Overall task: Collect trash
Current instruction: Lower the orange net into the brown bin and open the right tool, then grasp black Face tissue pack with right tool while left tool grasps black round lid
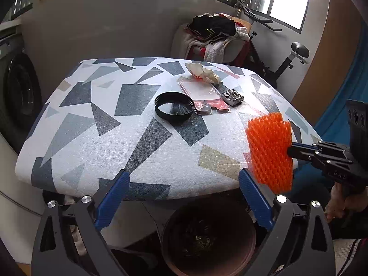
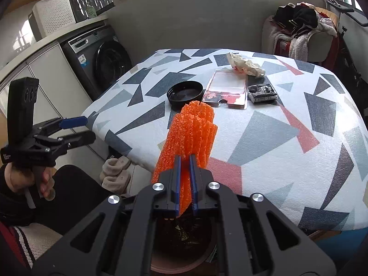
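My right gripper (image 2: 185, 158) is shut on an orange foam net (image 2: 191, 133) and holds it above the table's near edge, over a brown bin (image 2: 184, 248). In the left wrist view the net (image 1: 269, 151) hangs at the right, held by the right gripper (image 1: 290, 149). My left gripper (image 1: 184, 184) is open and empty above the table's front edge, with the bin (image 1: 208, 239) below it; it also shows in the right wrist view (image 2: 88, 128). On the table lie a black lid (image 1: 174, 106), a clear plastic package (image 1: 204, 95), a crumpled tissue (image 1: 202, 71) and a small foil block (image 1: 233, 97).
The table (image 1: 92, 142) has a cover with grey and blue shapes. A washing machine (image 2: 101, 57) stands at the left. A chair piled with clothes (image 1: 216, 36) and an exercise bike (image 1: 283, 57) stand behind the table. Slippers (image 2: 115, 172) lie on the floor.
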Demonstrator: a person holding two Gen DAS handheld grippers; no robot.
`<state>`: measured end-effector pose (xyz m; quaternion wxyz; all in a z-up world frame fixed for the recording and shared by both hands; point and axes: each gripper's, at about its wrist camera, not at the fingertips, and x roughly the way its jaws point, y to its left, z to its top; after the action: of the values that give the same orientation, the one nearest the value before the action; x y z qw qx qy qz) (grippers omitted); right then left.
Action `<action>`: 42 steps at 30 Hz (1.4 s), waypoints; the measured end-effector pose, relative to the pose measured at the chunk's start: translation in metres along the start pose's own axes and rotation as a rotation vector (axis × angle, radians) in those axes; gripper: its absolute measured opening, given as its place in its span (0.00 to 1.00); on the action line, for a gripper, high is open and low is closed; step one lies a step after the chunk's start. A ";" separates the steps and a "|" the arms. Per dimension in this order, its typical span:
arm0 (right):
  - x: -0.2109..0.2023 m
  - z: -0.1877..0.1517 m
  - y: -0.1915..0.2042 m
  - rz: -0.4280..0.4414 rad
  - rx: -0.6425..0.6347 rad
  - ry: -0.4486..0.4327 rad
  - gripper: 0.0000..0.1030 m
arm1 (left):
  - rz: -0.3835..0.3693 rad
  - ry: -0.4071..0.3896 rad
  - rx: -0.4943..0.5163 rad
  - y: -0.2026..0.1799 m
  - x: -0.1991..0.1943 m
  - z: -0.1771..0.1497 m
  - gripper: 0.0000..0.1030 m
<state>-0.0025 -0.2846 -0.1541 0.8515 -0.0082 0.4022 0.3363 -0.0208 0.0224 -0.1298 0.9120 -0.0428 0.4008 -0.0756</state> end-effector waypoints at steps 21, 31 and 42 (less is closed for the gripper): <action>0.061 -0.046 0.034 0.115 -0.081 0.333 0.12 | 0.056 0.004 -0.066 0.024 0.002 0.001 0.92; 0.068 -0.048 0.030 0.051 -0.078 0.347 0.80 | 0.063 0.020 -0.072 0.025 0.008 -0.002 0.92; 0.061 -0.028 0.003 -0.114 -0.037 0.261 0.94 | 0.064 0.029 -0.072 0.026 0.013 -0.002 0.92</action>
<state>0.0042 -0.2554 -0.2140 0.8092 -0.0906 0.5023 0.2909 -0.0113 0.0456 -0.1443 0.9059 -0.0617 0.4178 -0.0326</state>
